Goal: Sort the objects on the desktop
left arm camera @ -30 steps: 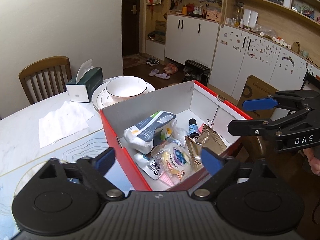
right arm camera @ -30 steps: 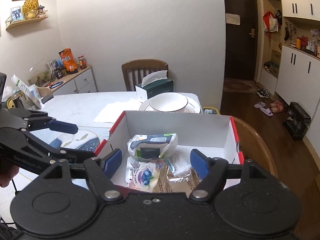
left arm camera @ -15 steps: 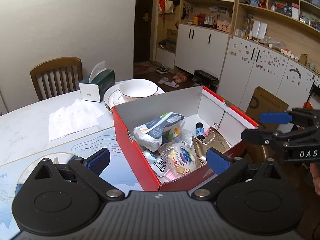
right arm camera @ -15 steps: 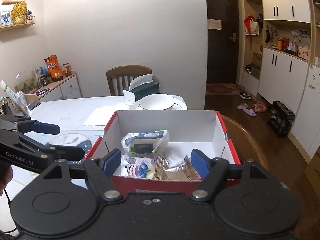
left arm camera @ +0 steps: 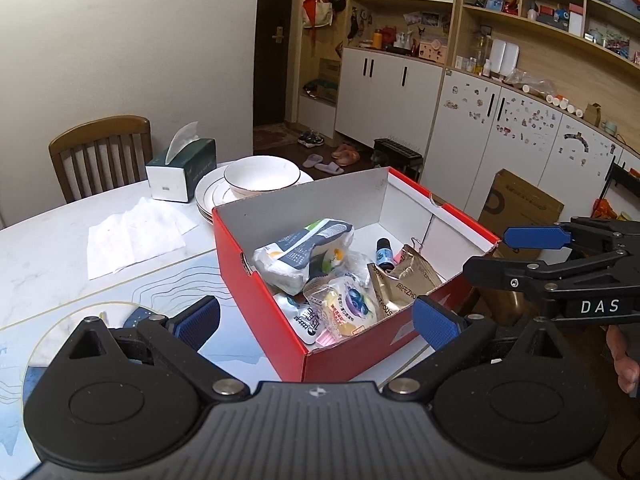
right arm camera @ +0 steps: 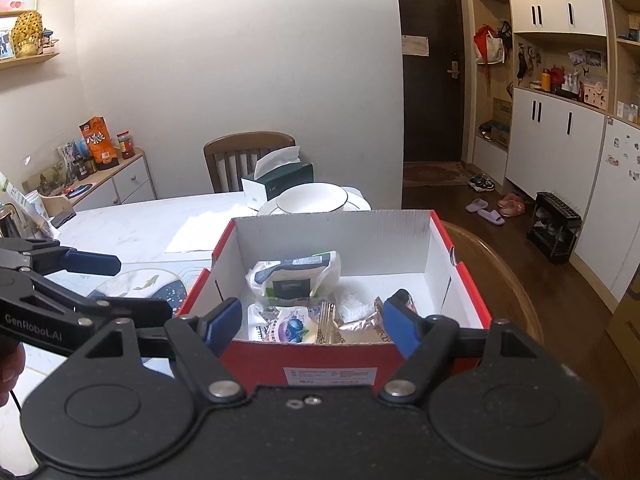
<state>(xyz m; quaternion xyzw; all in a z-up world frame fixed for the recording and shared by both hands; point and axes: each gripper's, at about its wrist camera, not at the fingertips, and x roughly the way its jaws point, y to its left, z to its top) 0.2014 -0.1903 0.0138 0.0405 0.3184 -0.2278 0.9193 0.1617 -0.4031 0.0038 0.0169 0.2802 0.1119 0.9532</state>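
A red box, white inside, stands open on the table edge; inside lie a white-grey pouch, snack packets, gold sachets, a small blue-capped bottle.

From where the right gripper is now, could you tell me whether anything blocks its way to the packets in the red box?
The near wall of the red box rises between the open right gripper and the blueberry packet. From above, nothing visible covers the packets; the left gripper sits off to the side.

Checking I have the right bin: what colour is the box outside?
Red, white inside; the box shows best from the left wrist.
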